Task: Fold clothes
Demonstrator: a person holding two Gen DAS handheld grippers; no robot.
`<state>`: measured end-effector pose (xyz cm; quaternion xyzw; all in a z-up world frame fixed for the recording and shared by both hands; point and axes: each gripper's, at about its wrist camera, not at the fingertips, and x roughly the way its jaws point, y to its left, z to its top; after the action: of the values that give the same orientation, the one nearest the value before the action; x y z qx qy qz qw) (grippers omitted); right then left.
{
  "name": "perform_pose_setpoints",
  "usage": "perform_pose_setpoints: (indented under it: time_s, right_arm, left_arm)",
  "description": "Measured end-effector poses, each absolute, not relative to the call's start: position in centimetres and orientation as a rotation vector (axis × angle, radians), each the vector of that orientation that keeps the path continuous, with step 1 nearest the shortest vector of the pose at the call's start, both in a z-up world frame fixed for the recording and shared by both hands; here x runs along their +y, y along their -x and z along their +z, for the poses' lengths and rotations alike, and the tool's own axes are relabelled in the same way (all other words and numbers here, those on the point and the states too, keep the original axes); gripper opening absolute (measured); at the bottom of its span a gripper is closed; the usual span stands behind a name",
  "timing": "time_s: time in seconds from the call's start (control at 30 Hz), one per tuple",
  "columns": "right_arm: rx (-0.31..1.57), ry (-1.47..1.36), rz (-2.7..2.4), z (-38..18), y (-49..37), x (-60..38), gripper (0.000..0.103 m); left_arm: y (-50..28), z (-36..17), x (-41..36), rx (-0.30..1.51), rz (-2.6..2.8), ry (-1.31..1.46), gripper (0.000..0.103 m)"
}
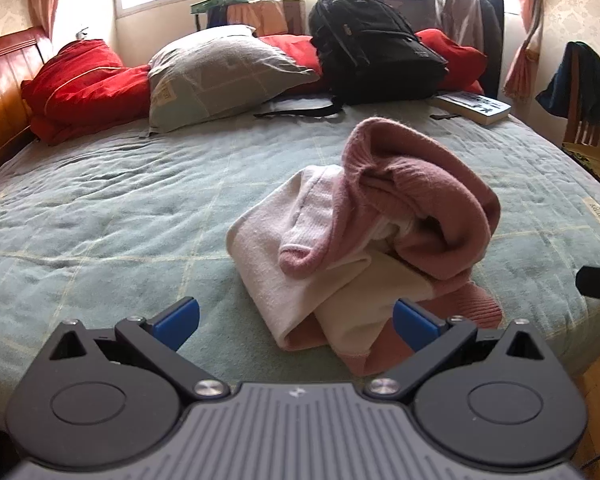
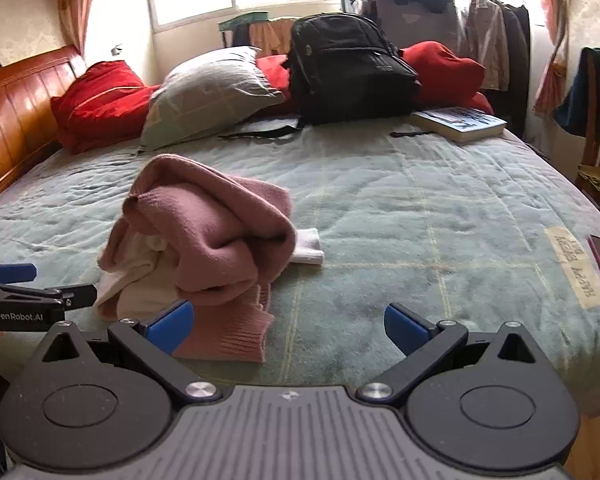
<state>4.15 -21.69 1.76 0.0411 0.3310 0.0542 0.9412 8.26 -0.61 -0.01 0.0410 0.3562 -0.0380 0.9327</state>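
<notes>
Both the left tongs (image 1: 296,322) and right tongs (image 2: 288,322) gape apart, empty. The crumpled pink-and-cream sweater (image 1: 364,240) lies on the bed (image 1: 100,208) just ahead of the left tongs, its inner folds hidden.

**Readable text**

"GenRobot.AI" in pale letters on the black body of the left gripper (image 2: 8,276), left edge of the right wrist view. Upside-down "HAPPY EVERY DAY" on a cream label (image 2: 576,270) sewn to the green bedcover (image 2: 420,208), right side. Book cover print illegible.

One sweater (image 1: 412,200), one backpack (image 1: 372,48), one book (image 1: 474,107), one grey pillow (image 1: 220,76).
</notes>
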Motion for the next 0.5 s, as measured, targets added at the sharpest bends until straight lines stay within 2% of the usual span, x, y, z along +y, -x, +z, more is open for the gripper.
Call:
perform_pose_setpoints:
  time_s: [0.4, 0.5]
  right_arm:
    - [0.63, -0.069, 0.286, 1.7, -4.5, -21.1, 0.101]
    - [0.618, -0.05, 0.319, 1.9, -4.2, -21.4, 0.091]
  left_arm:
    - [-5.4, 1.9, -0.6, 0.723, 0.039, -0.111, 0.102]
    - [-4.8, 2.4, -1.4, 0.716, 0.034, -0.128, 0.102]
